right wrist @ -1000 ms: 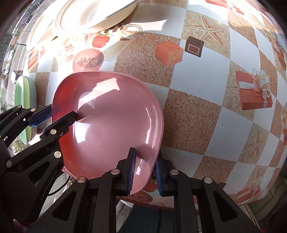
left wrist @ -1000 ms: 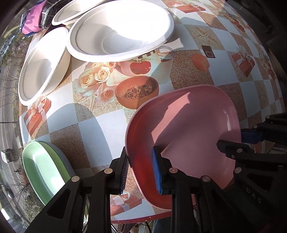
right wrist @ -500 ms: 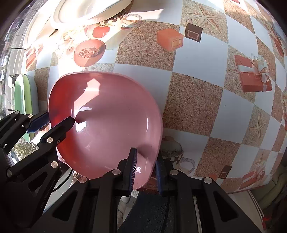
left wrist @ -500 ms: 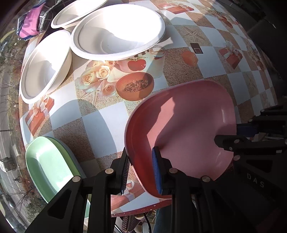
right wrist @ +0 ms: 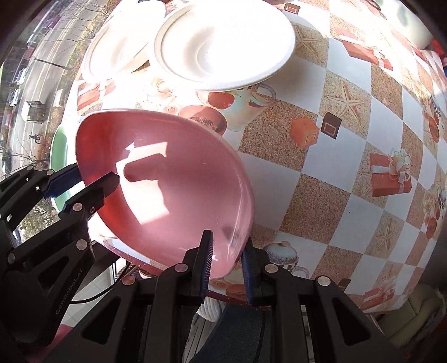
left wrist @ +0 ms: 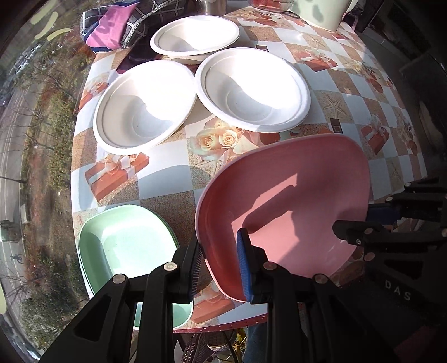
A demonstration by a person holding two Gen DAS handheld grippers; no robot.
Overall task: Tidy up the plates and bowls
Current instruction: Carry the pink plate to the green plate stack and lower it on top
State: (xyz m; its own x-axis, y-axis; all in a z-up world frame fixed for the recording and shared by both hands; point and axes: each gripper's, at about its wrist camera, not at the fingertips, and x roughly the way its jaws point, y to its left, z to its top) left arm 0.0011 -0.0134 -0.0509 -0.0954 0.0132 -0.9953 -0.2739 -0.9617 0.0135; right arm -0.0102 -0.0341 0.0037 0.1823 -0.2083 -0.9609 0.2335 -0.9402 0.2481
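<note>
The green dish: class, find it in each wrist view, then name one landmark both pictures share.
Left wrist: green dish at lower left, by the table edge, partly behind the left claw.
Right wrist: only a sliver at mid left, behind the pink dish.
Shared landmark: the pink dish.

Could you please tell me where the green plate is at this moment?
In the left wrist view, the green plate lies at the table's near-left edge, just left of the pink plate.

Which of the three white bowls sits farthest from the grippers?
The back bowl, beside the dark cloth. The other two lie side by side, nearer.
</note>
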